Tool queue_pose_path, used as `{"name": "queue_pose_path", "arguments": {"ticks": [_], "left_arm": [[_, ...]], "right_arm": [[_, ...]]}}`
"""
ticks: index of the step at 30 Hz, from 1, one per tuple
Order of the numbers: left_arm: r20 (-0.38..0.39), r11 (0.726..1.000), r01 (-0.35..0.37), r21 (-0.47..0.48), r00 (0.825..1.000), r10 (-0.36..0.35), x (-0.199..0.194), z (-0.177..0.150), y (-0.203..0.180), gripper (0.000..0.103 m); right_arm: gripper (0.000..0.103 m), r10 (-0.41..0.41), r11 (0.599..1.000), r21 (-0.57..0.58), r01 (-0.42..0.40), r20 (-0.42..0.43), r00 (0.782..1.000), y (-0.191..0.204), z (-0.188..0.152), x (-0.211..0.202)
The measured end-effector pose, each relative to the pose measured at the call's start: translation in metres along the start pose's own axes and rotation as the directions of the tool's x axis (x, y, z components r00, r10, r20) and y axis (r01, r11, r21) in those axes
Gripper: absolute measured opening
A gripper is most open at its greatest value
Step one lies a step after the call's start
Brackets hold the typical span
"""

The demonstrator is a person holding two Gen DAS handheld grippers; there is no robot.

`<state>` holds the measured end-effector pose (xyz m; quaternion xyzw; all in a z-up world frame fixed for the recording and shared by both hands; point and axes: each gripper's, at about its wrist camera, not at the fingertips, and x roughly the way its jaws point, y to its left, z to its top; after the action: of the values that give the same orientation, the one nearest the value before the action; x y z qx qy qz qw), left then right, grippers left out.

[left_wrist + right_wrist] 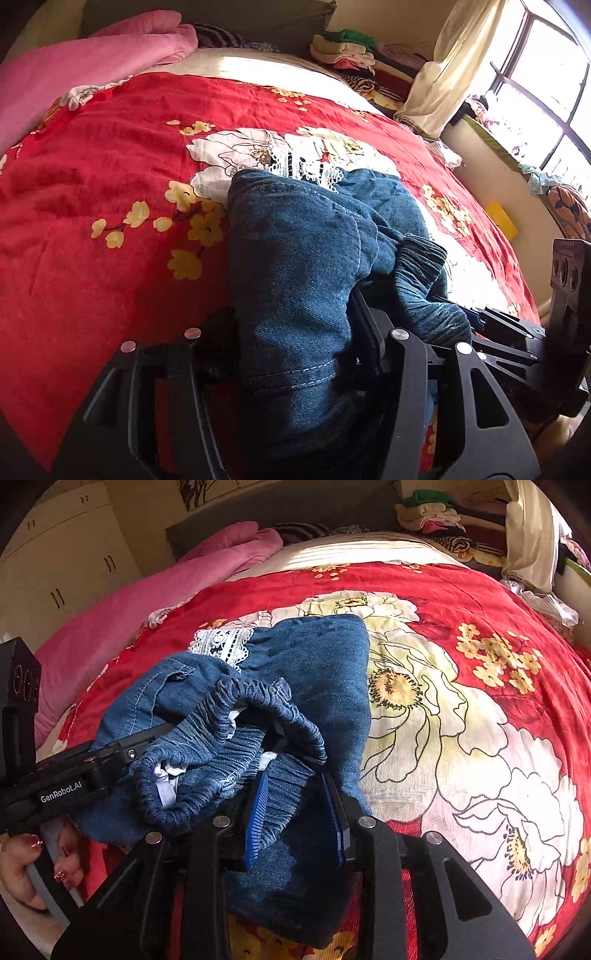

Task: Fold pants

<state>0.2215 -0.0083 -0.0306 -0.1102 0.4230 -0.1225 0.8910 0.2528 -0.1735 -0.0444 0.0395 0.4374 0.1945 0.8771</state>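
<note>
Pants (314, 672), blue denim with a lace trim (221, 644), lie bunched at centre frame on the red flowered bedspread (517, 602). The right claw (295, 812), bottom centre of its own view, straddles the gathered waistband (229, 738); its blue pads (256, 812) appear to stand just clear of the cloth, though shadow makes contact hard to judge. The left claw (295, 369) straddles a thick denim fold at lower centre of its view, apparently slack; its pads are hidden. In the right view it enters from the left edge, angled downward, with a hand (33, 864) on its handle. To finish this step well, release both sides evenly and withdraw without dragging the fold, then flatten the bunched waistband.
</note>
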Motion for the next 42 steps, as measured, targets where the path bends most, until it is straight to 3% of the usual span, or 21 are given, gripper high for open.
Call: {"name": "queue_pose_path", "arguments": {"ticks": [18, 20, 26, 31, 42], "left_arm": [[0.074, 1.000, -0.014, 0.019, 0.997, 0.012, -0.044, 0.009, -0.013, 0.068], [0.086, 1.000, -0.017, 0.025, 0.996, 0.015, -0.051, 0.009, -0.016, 0.075], [0.111, 0.999, -0.021, 0.037, 0.994, 0.017, -0.069, 0.010, -0.024, 0.083], [0.132, 0.999, -0.029, 0.045, 0.991, 0.023, -0.085, 0.009, -0.031, 0.092], [0.173, 0.997, -0.054, 0.063, 0.984, 0.043, -0.122, -0.003, -0.041, 0.093]], "right_arm": [[0.037, -0.007, 1.000, 0.017, 0.007, 0.025, 1.000, 0.002, -0.003, -0.019], [0.042, -0.010, 1.000, 0.018, 0.009, 0.037, 0.999, 0.003, -0.003, -0.025], [0.051, -0.018, 1.000, 0.011, 0.018, 0.073, 0.997, 0.007, -0.006, -0.046], [0.072, -0.003, 1.000, -0.003, 0.003, 0.113, 0.994, 0.015, -0.011, -0.065], [0.087, -0.005, 0.999, -0.037, 0.012, 0.191, 0.982, 0.036, -0.022, -0.111]]}}
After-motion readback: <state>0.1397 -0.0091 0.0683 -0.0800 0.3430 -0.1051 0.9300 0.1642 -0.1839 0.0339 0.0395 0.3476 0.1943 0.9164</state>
